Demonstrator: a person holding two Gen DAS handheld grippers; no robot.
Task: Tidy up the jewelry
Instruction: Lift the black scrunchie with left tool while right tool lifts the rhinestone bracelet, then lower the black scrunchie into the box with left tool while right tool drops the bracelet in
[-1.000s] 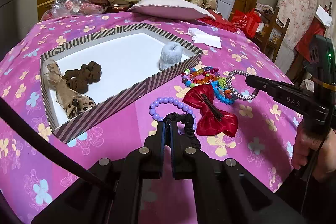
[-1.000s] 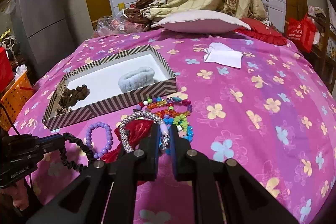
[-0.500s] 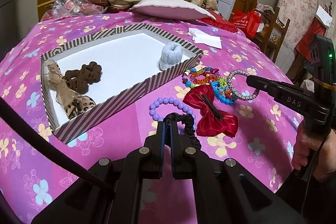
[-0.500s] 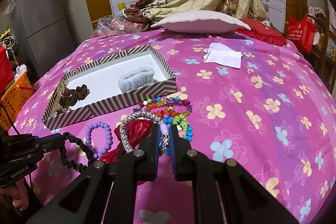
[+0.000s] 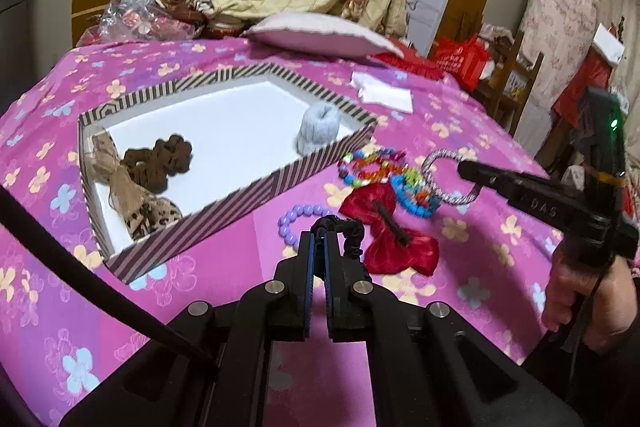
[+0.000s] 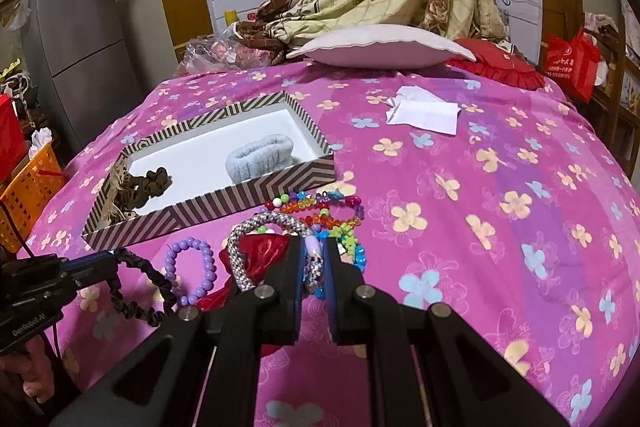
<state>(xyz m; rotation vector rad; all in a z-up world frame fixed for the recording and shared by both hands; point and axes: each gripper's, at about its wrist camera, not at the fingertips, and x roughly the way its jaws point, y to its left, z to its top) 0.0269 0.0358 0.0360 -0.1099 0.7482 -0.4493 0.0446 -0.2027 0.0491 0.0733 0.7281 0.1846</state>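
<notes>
Lifted slightly, left gripper (image 5: 318, 247) pinches black scrunchie (image 5: 347, 231).

Both tools are matte black plastic. The left gripper (image 5: 318, 247) has two flat parallel fingers lined with blue pads (image 5: 310, 267), carried on angular linkage arms with round silver screws (image 5: 272, 286) at the pivots. A black cable (image 5: 100, 291) runs off to its left. The right gripper (image 6: 312, 259) is built the same way, and its side bears pale "DAS" lettering (image 5: 544, 207). A green light (image 5: 613, 123) glows on its upright housing above the handle.
</notes>
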